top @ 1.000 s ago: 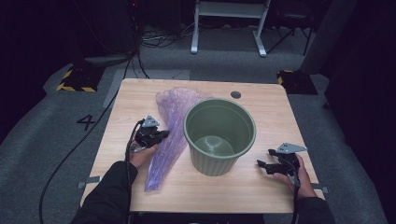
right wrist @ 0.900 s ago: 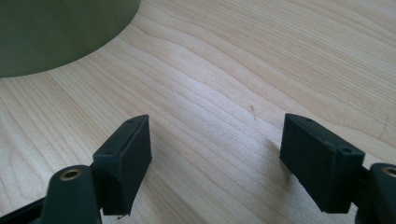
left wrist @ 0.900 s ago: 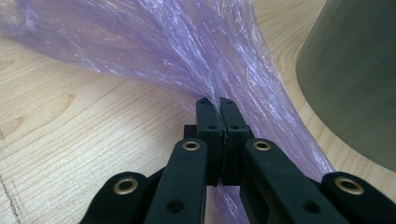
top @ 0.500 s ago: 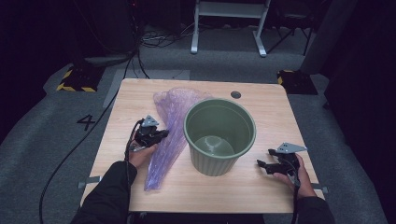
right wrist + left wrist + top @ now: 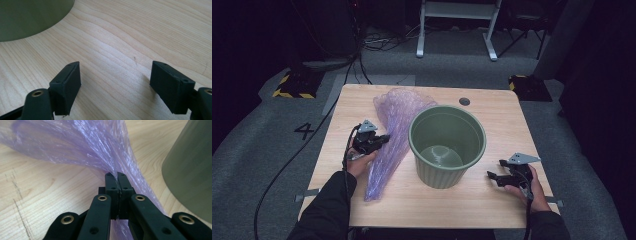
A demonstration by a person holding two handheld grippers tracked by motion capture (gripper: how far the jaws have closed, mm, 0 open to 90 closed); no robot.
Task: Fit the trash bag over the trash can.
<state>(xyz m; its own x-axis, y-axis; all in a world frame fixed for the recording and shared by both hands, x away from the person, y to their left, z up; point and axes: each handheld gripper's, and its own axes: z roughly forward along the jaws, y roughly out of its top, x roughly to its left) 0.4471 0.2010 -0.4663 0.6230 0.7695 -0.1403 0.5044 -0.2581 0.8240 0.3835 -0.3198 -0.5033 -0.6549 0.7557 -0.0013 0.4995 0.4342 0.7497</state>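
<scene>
Purple plastic bag (image 5: 392,135) lies flat on the bench (image 5: 492,205) just left of the green bucket (image 5: 447,145), brushing or nearly brushing its side; its long axis runs from a spread, crinkled end at the far side of the bench down to a narrow tail near the person's edge; the bucket stands upright and empty, mouth open, to the right of the film. The left claw (image 5: 382,139) is by far the nearer; it sits at the bag's left edge, about midway along, pointing toward the bucket, and its jaws are pressed together with a gathered pleat of the film pinched between them (image 5: 116,176). The right claw (image 5: 493,176) rests well apart, low on the bench on the bucket's right, jaws spread wide over bare wood, gripping nothing; to me the bag looks due to go rightward, up and over the rim.
</scene>
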